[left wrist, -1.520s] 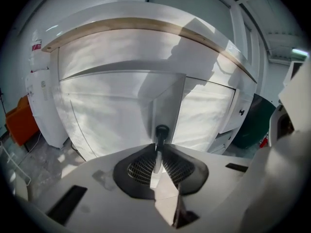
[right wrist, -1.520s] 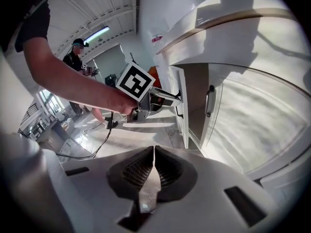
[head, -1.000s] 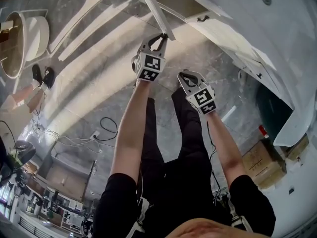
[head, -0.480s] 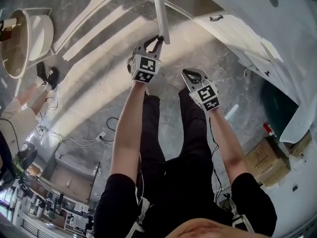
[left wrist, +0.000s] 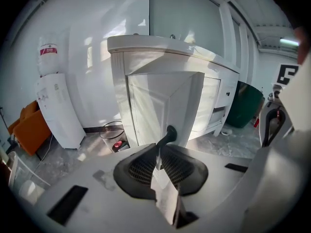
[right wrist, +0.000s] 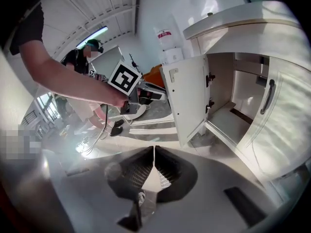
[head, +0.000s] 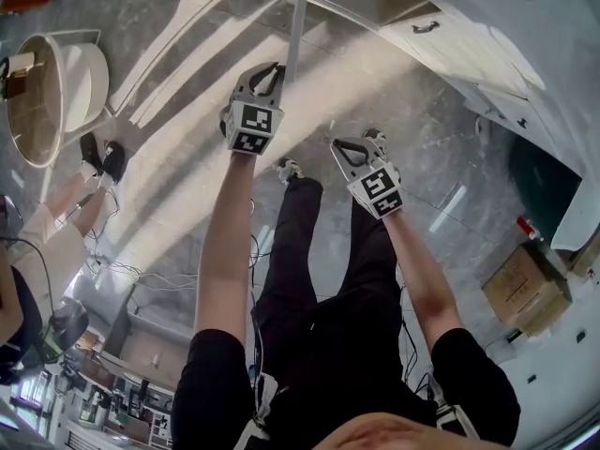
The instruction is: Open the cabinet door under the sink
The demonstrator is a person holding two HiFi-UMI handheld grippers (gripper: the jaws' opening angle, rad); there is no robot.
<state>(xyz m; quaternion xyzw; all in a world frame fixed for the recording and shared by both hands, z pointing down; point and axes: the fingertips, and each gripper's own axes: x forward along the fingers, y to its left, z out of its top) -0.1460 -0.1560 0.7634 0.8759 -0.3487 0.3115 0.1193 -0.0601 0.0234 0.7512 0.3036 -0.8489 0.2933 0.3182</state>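
Observation:
The white cabinet door (head: 296, 26) under the sink stands swung out, edge-on in the head view. My left gripper (head: 270, 71) is beside its lower edge. In the left gripper view the left gripper (left wrist: 159, 160) is shut on the door's black handle (left wrist: 167, 134), with the door panel (left wrist: 165, 101) right behind it. My right gripper (head: 351, 148) hangs to the right, apart from the cabinet. In its own view the right gripper (right wrist: 154, 154) is shut on nothing. That view shows the open door (right wrist: 187, 98) and the bare cabinet inside (right wrist: 233, 106).
A second door with a dark handle (right wrist: 266, 97) stays closed at the right. A water dispenser (left wrist: 56, 110) and an orange seat (left wrist: 26, 127) stand left of the vanity, a green bin (left wrist: 248, 103) to its right. Cardboard boxes (head: 525, 289), floor cables (head: 122, 270) and a person's feet (head: 98, 157) are nearby.
The door has swung further out, and my left gripper has moved left and back with its handle. The right gripper has hardly moved.

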